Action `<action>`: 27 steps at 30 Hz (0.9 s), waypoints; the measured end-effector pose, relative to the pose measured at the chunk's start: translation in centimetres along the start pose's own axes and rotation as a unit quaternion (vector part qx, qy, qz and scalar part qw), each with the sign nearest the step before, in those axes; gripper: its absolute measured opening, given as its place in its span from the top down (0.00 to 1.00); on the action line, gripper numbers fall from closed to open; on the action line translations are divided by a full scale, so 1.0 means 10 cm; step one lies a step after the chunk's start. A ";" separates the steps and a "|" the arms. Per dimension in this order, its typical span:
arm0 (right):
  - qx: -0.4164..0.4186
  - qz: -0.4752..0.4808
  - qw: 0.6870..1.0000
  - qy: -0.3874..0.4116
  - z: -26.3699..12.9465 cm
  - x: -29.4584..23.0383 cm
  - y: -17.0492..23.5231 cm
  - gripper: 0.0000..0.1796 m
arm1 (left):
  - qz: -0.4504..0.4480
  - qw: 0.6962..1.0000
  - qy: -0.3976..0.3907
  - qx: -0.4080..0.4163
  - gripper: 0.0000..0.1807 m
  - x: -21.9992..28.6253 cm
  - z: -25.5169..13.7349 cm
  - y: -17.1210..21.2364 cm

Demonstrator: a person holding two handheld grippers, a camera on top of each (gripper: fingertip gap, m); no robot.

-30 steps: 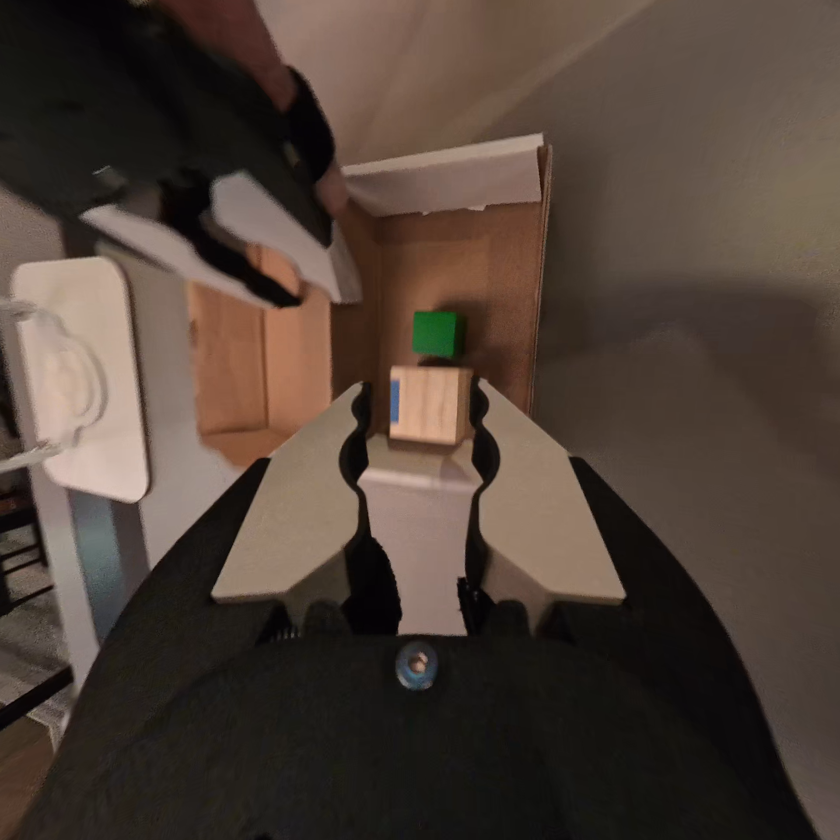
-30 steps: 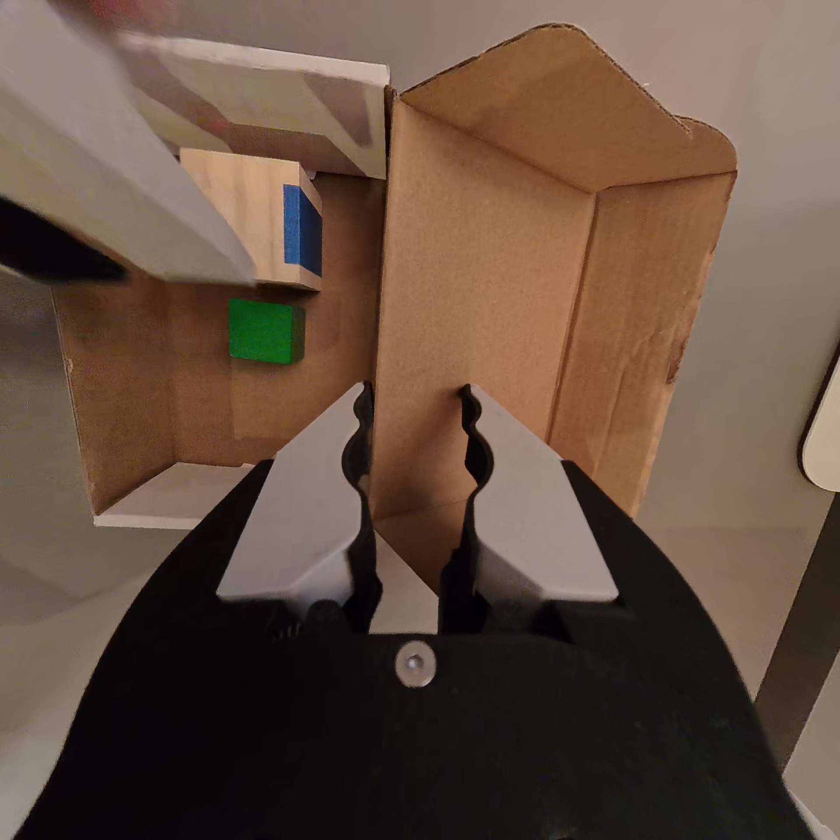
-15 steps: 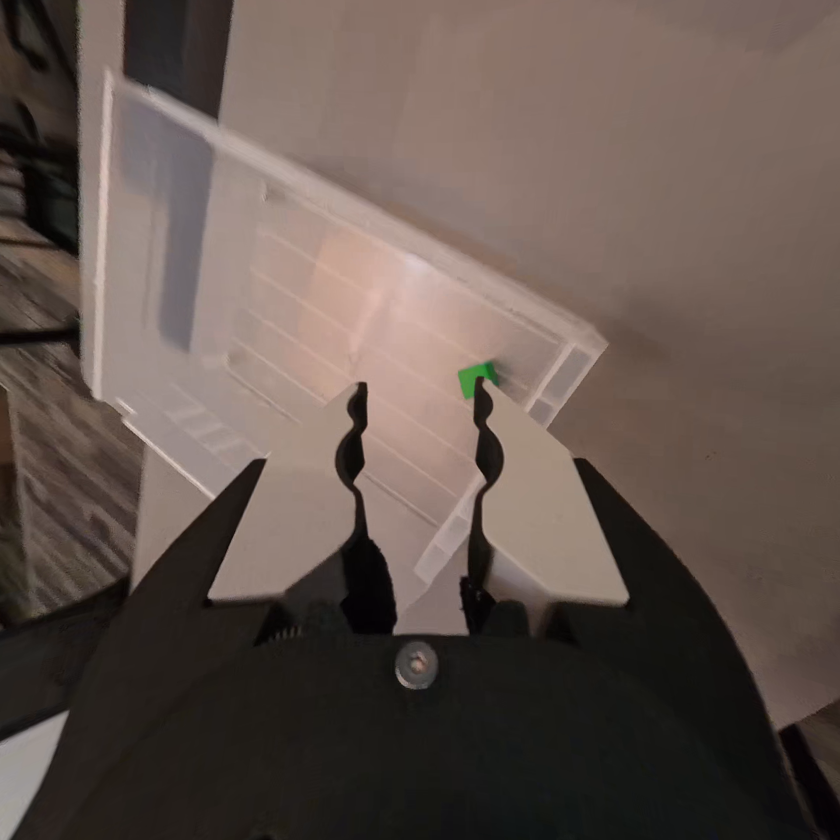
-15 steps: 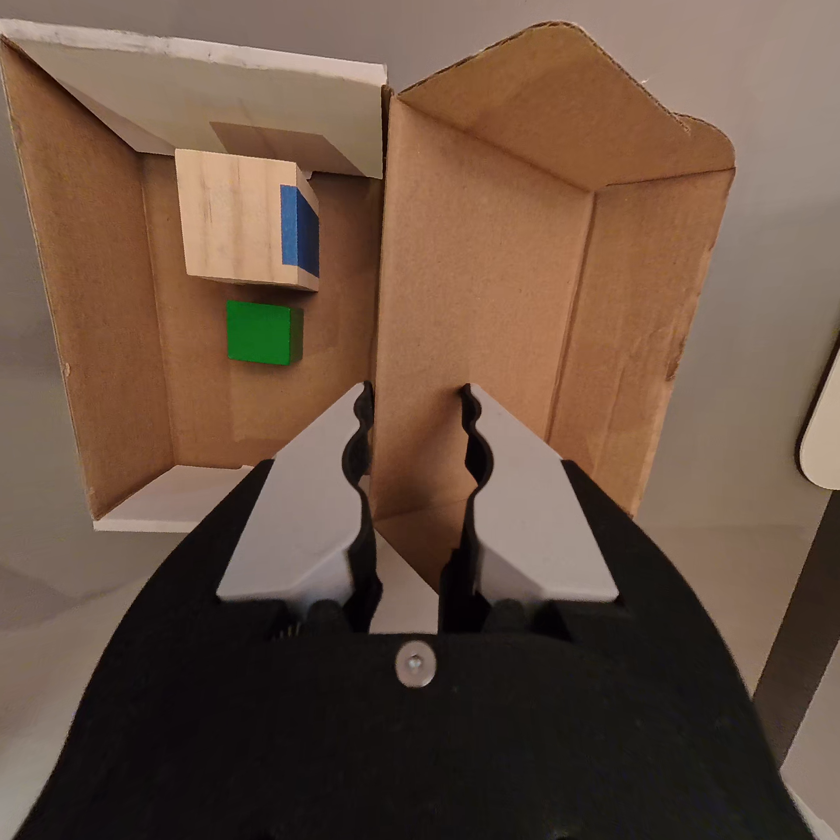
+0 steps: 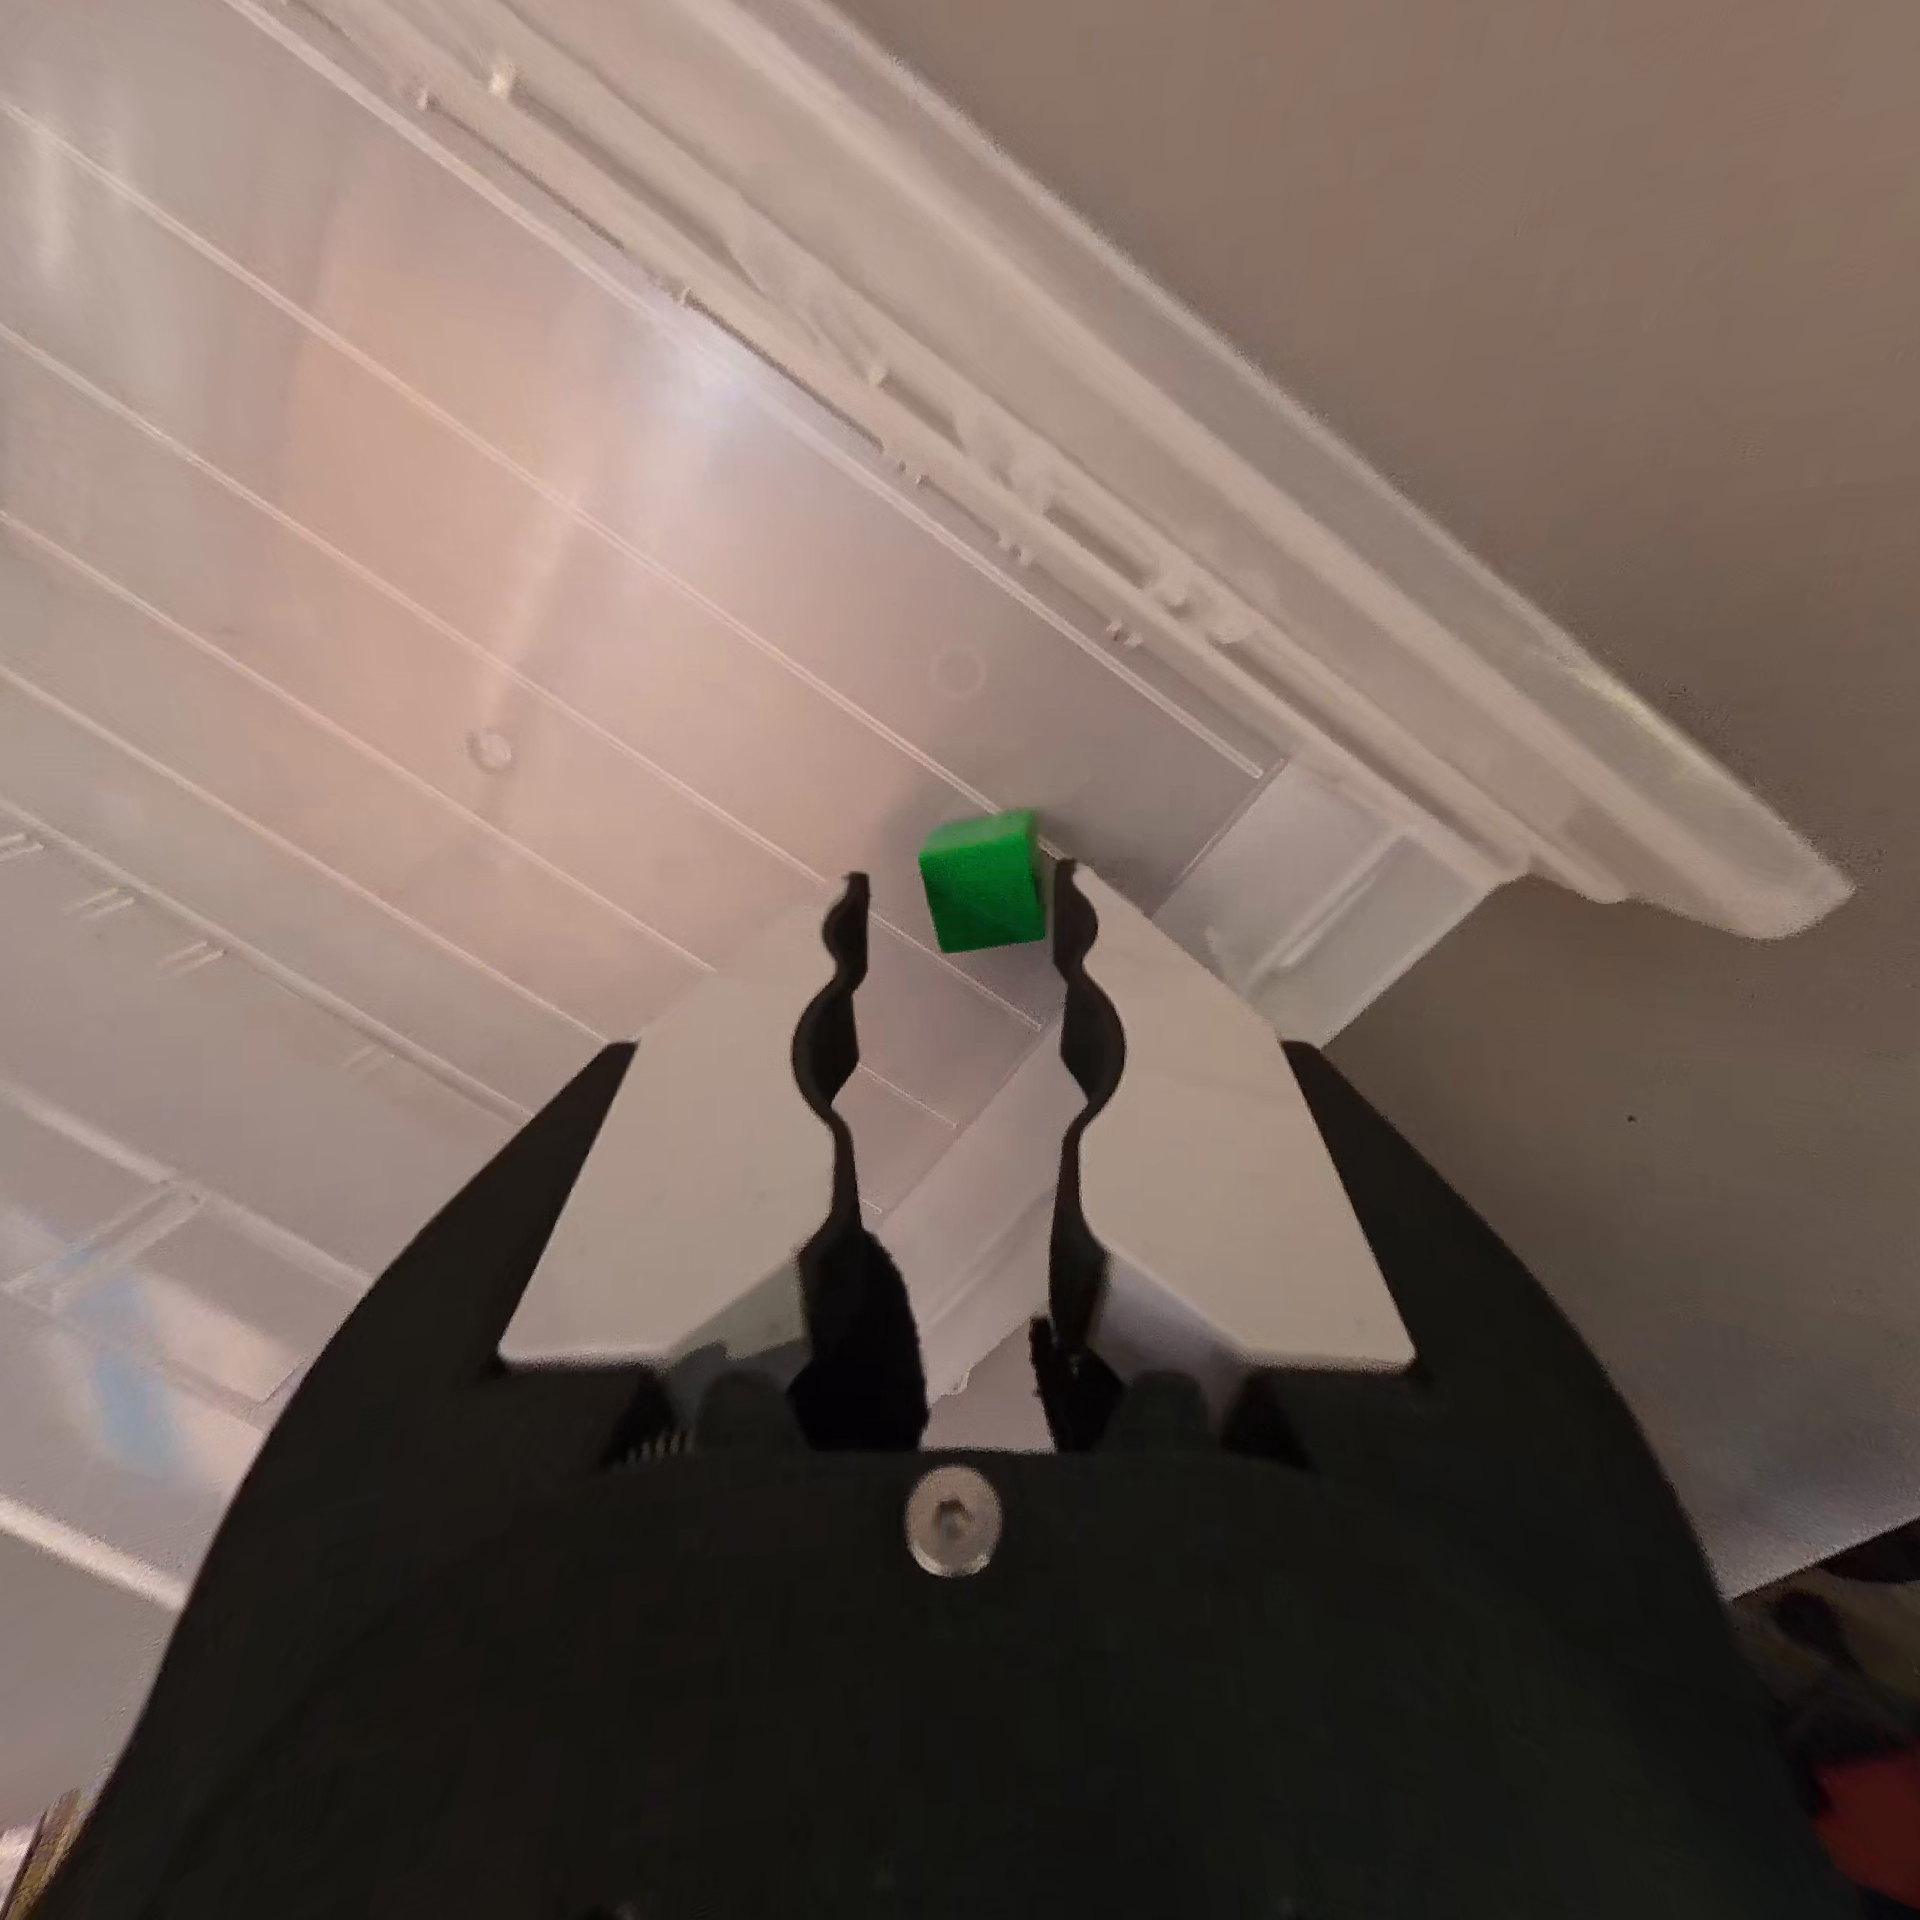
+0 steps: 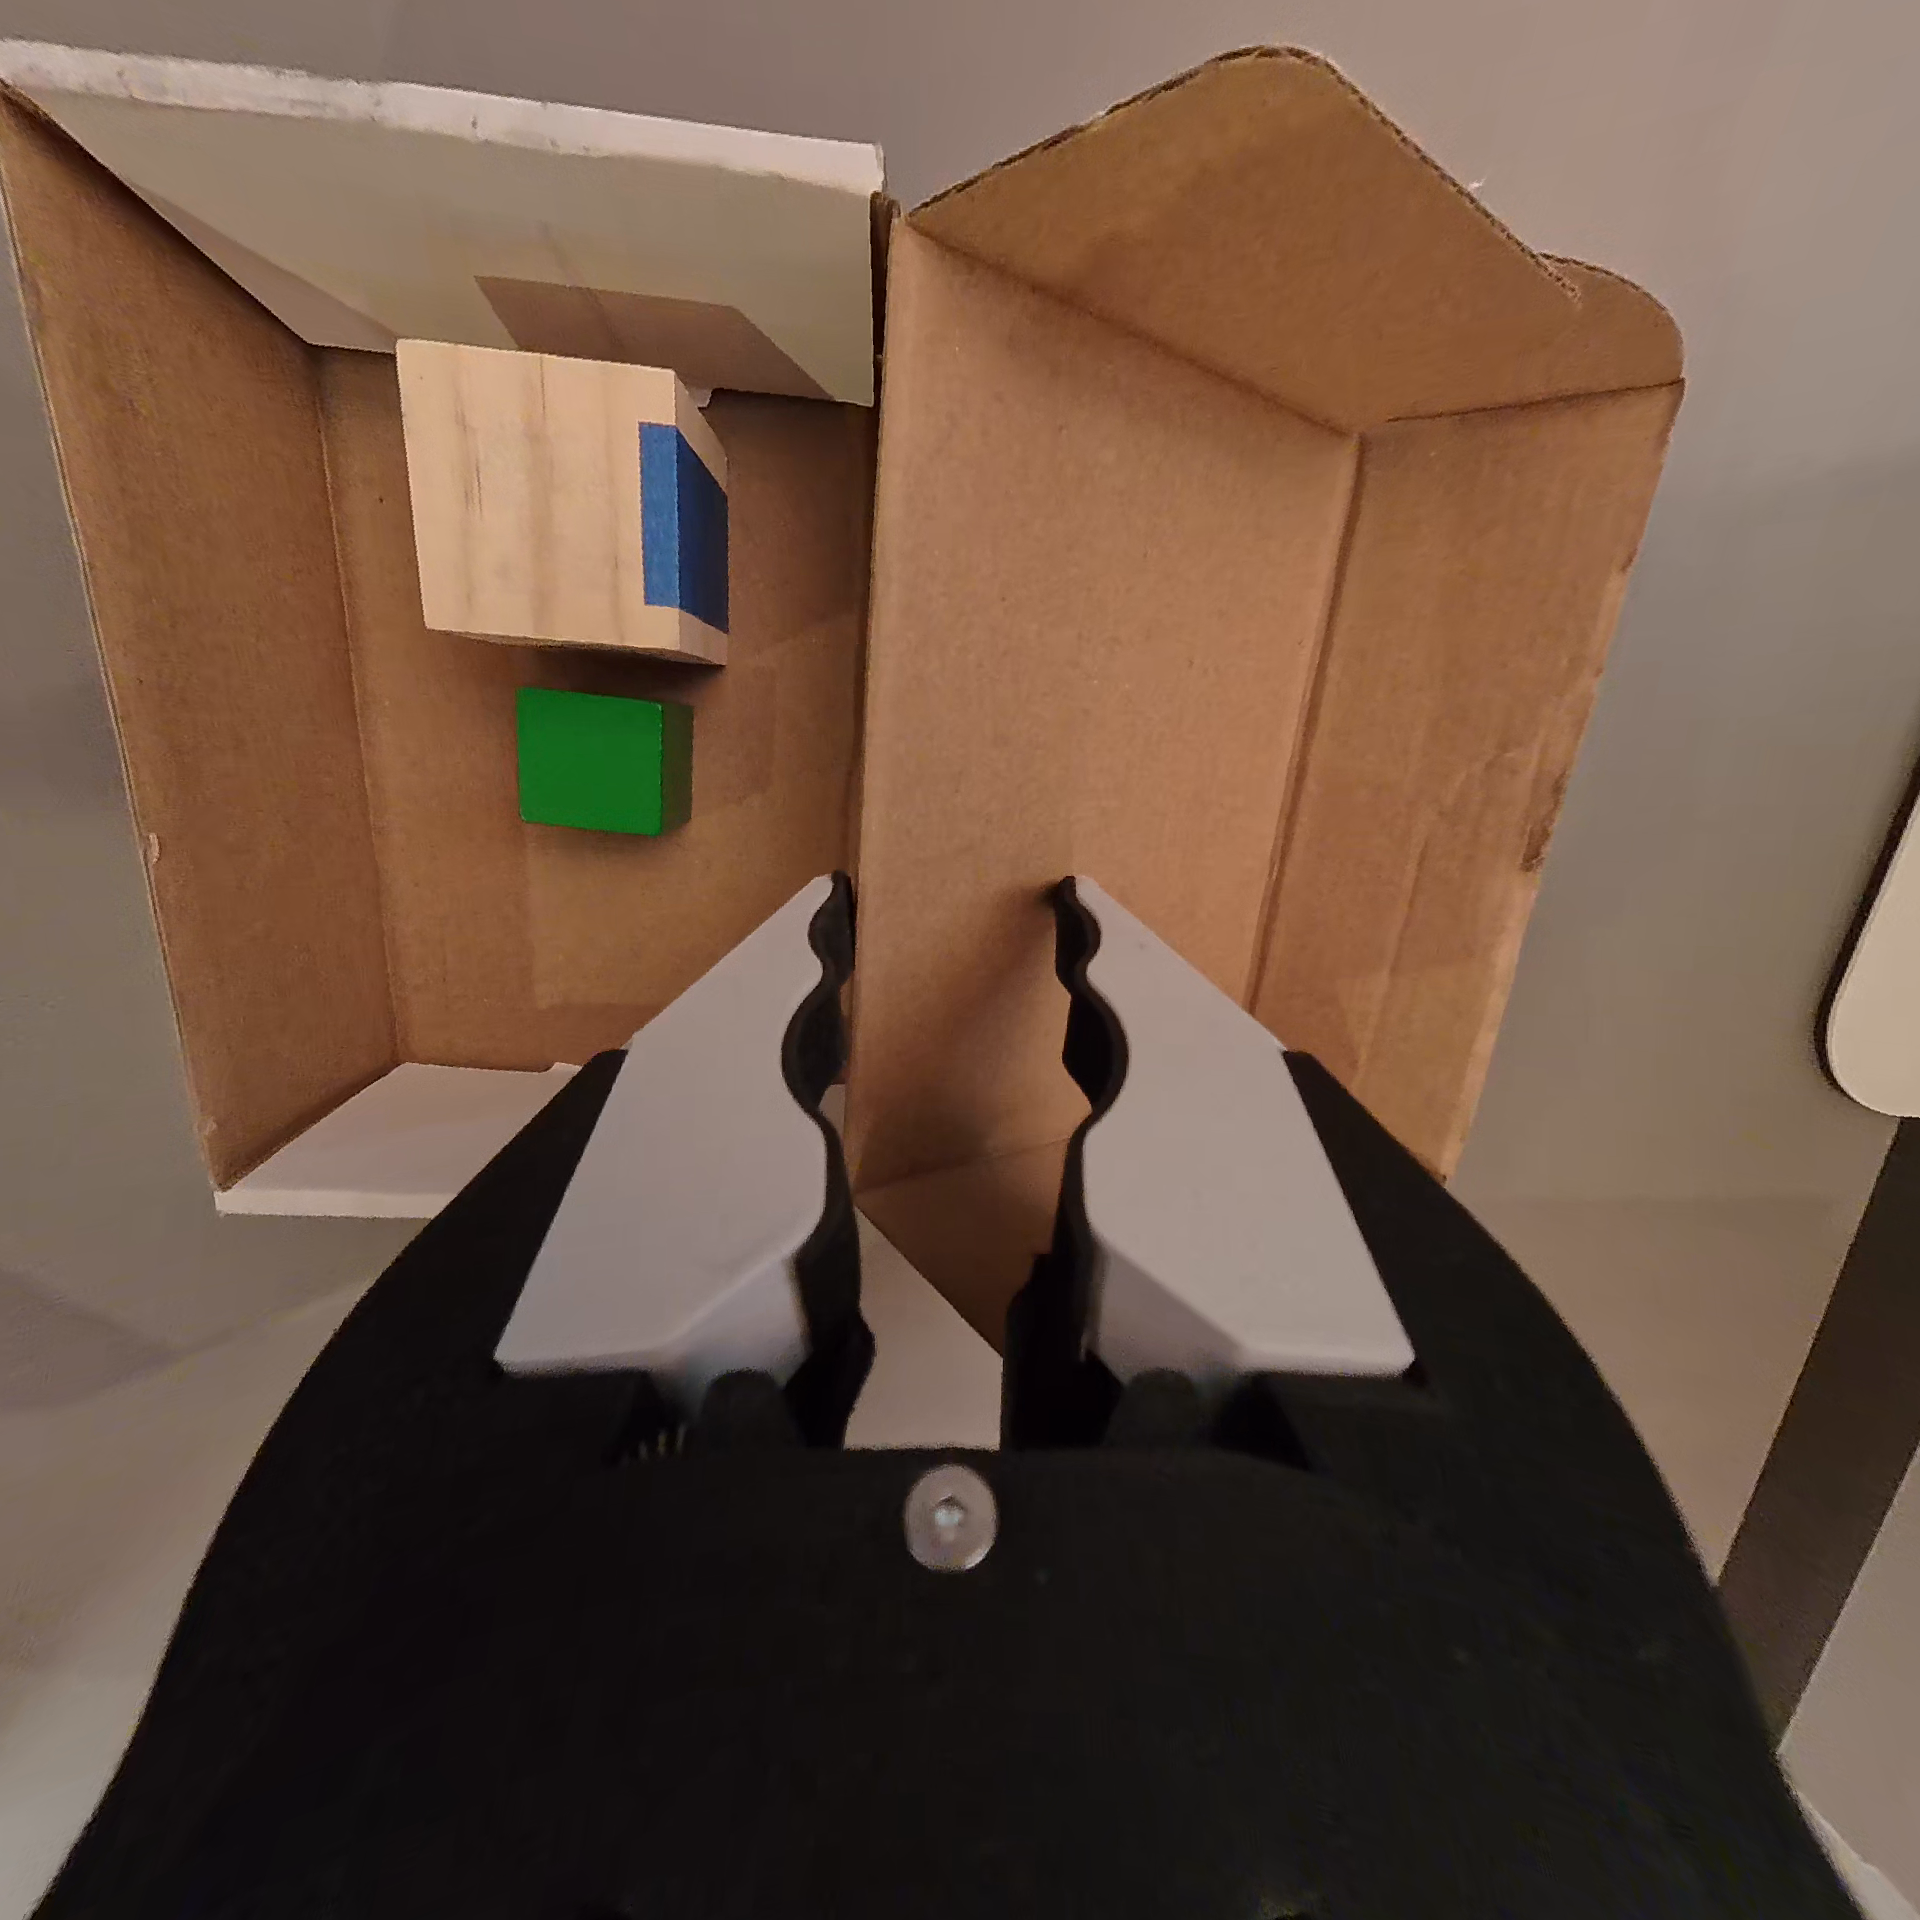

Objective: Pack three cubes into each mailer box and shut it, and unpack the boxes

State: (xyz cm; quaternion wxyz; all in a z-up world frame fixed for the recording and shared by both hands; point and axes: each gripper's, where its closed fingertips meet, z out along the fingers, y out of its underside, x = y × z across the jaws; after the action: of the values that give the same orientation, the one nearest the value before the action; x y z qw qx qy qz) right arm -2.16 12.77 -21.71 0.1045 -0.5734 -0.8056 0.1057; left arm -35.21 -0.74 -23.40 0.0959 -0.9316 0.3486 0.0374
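Observation:
In the right wrist view an open cardboard mailer box (image 6: 239, 675) lies on a grey table, its lid (image 6: 1122, 644) swung out to the right. Inside sit a wooden cube with a blue patch (image 6: 540, 499) and, nearer me, a green cube (image 6: 597, 761). My right gripper (image 6: 951, 885) is open and empty, above the box's near side at the fold between base and lid. In the left wrist view my left gripper (image 5: 958, 875) is open inside a clear plastic bin (image 5: 1195, 499). A small green cube (image 5: 982, 883) lies on the bin floor between the fingertips, close to the right one.
The clear bin's corner and rim (image 5: 1621, 790) lie just right of the left gripper, with grey table (image 5: 1558, 260) beyond. In the right wrist view a white rounded object (image 6: 1886, 987) sits at the right edge, with a dark strip (image 6: 1818, 1403) below it.
My left gripper has left the mailer box, swung over to the clear bin and come down around the small green cube. The right gripper and the box have not moved.

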 end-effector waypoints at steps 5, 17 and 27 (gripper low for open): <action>0.003 0.000 1.000 -0.002 0.00 0.00 0.00 0.79 | -0.001 1.000 -0.003 -0.027 0.89 -0.02 0.03 0.03; 0.004 -0.002 1.000 -0.002 0.00 0.00 0.00 0.79 | -0.003 0.997 -0.069 0.023 0.89 -0.17 -0.53 0.00; 0.005 -0.001 1.000 -0.001 0.00 0.00 0.00 0.79 | 0.190 0.959 -0.155 0.146 0.89 0.79 -1.76 -1.23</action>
State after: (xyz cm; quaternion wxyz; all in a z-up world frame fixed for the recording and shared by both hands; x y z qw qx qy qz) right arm -2.18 12.77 -21.69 0.1069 -0.5717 -0.8060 0.1095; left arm -21.15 -0.29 -5.33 0.2746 -0.8071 0.5015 0.1474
